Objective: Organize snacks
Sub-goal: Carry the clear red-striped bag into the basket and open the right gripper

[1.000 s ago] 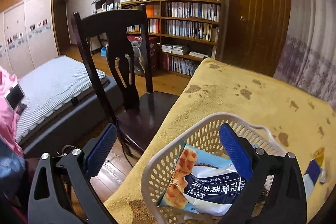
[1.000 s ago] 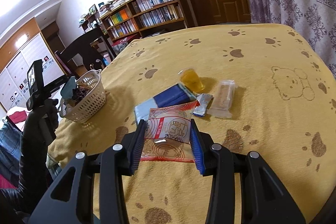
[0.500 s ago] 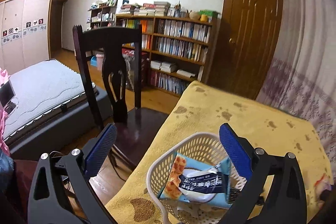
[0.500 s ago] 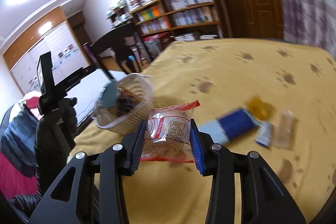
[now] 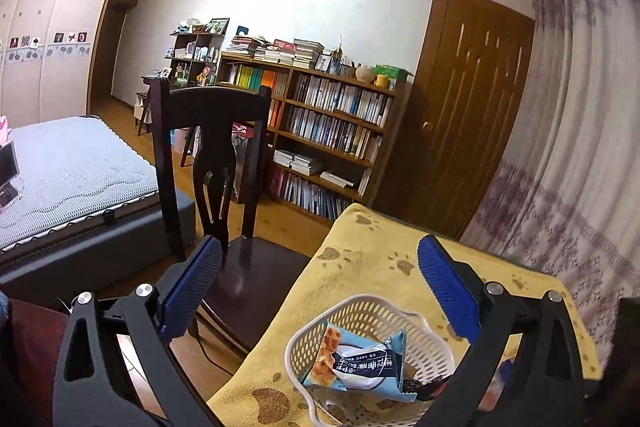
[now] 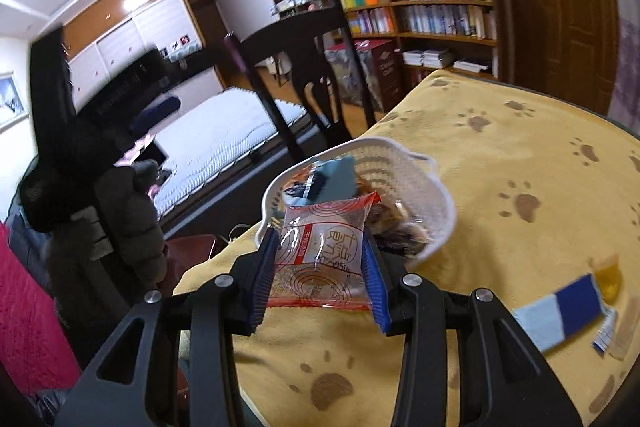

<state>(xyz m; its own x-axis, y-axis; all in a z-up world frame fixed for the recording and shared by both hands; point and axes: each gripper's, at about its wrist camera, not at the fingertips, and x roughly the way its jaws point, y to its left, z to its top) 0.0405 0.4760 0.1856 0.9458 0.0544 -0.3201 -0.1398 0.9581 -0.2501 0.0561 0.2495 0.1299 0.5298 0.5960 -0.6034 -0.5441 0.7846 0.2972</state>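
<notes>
While clamped in right tongs (image 6: pixel 320 267), red-printed clear snack packet (image 6: pixel 320 247) nears white perforated plastic basket (image 6: pixel 436 211); left tongs (image 5: pixel 320 291) spread, several snacks unbasketed.

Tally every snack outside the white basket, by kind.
Red-printed clear packet, held in the right hand-held gripper: 1
Two-tone blue flat packet: 1
Yellow jelly cup: 1
Small silver-blue sachet: 1
Beige bar in clear wrap: 1
Total: 5
</notes>
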